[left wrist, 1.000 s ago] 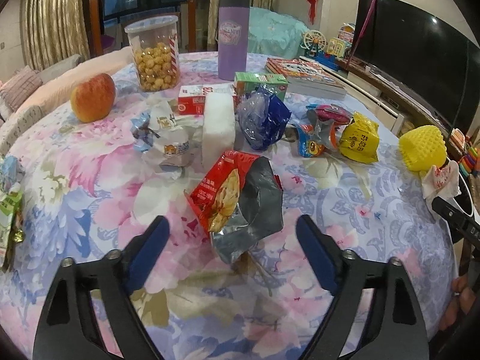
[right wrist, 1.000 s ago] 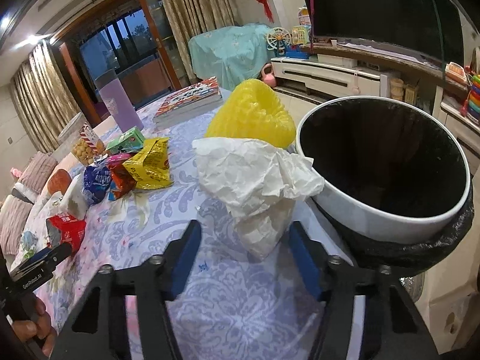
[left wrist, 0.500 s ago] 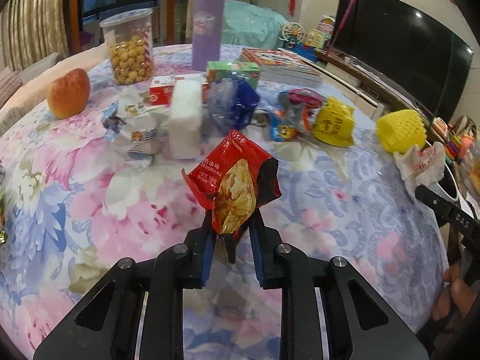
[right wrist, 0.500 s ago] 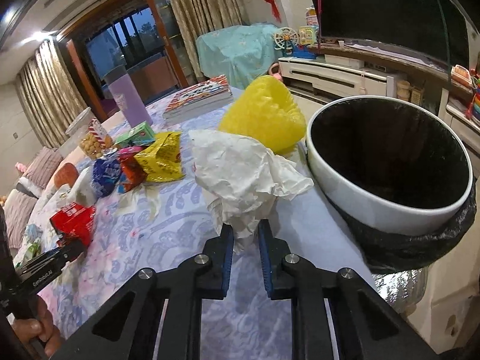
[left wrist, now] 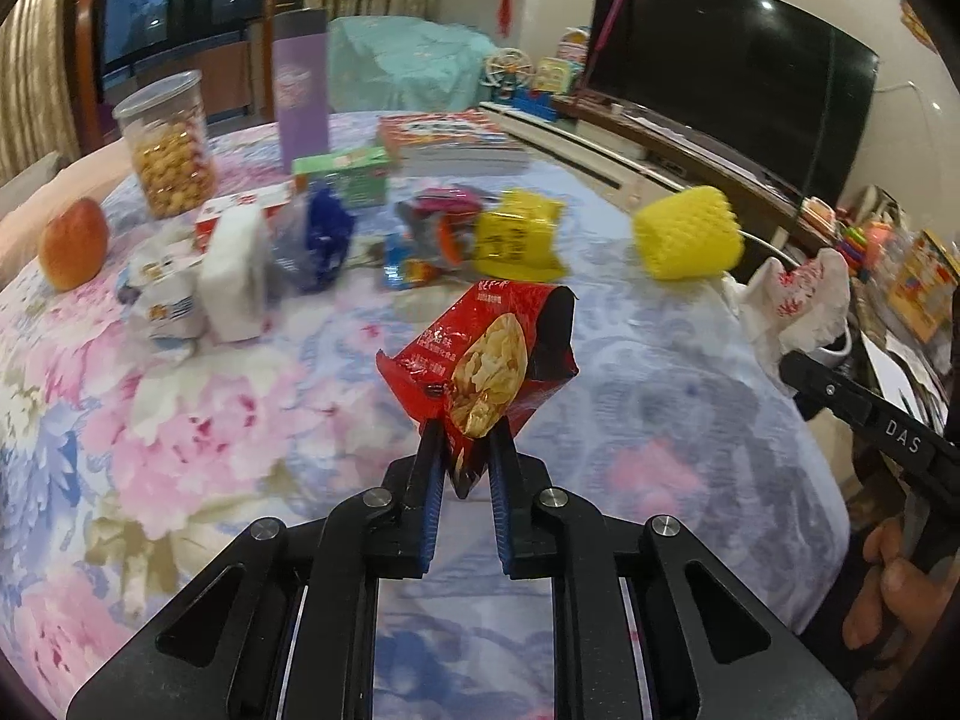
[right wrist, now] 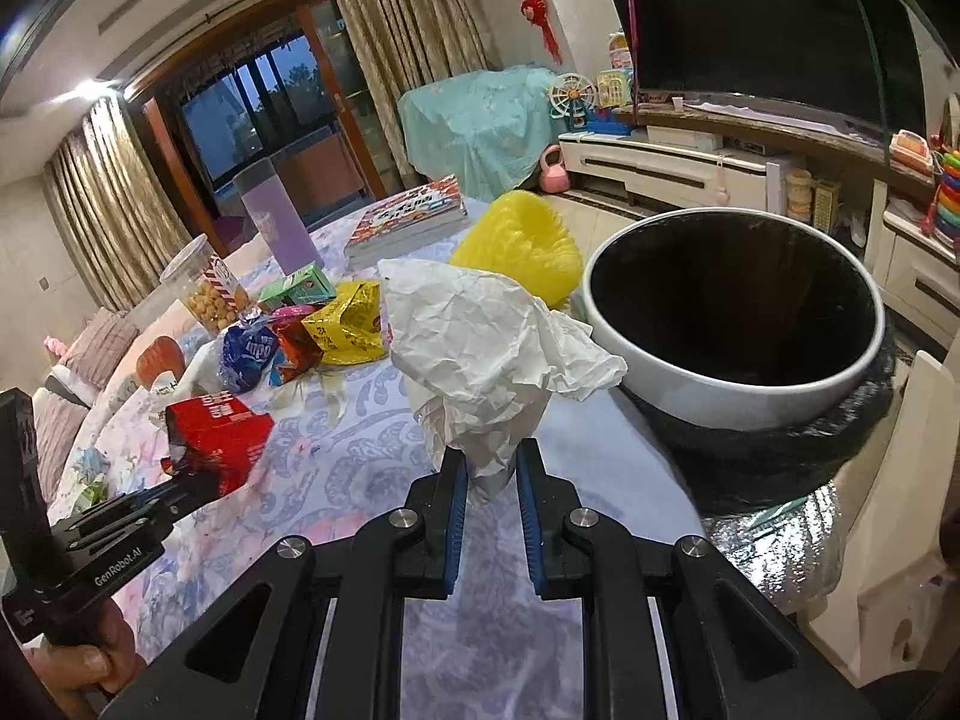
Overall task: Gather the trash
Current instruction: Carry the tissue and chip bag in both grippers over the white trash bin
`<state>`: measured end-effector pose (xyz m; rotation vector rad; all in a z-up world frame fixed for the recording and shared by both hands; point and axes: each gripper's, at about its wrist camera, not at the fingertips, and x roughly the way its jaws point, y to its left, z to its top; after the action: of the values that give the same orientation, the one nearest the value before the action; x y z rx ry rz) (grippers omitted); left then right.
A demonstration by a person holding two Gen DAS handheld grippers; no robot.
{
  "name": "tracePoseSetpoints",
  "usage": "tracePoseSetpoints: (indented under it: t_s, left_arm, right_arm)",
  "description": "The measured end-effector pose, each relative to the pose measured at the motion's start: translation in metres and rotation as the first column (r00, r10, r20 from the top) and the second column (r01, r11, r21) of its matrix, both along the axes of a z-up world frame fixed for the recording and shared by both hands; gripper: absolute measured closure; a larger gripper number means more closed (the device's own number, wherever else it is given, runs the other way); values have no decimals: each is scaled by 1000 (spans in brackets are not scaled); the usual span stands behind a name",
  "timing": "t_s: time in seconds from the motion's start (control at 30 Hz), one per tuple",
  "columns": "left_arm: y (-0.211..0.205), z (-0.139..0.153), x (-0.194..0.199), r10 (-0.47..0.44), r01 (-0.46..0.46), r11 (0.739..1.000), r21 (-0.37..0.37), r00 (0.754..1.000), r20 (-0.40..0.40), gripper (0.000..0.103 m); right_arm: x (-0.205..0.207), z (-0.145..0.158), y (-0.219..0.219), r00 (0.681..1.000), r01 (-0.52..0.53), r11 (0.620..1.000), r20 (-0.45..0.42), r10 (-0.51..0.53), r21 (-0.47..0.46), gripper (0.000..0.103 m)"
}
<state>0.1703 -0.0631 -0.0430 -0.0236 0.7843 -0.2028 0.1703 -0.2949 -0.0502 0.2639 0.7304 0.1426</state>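
Above floral table: left jaws clamp red snack bag [left wrist: 480,360], right jaws clamp white tissue [right wrist: 480,354]

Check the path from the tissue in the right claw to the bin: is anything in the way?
Nothing visible blocks it. The right claw holds the crumpled tissue just left of the bin, whose mouth is open. The yellow sponge sits behind the tissue, off that path.
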Motion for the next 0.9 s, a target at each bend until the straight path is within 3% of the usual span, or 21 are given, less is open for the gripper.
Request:
tracePoseSetpoints:
  t_s: [0.9]
  left_arm:
    - [-111, 19, 4, -224, 224, 975, 12, 974, 24, 91]
  right_arm:
    - [-18, 14, -66, 992, 126, 992, 28, -127, 15, 87]
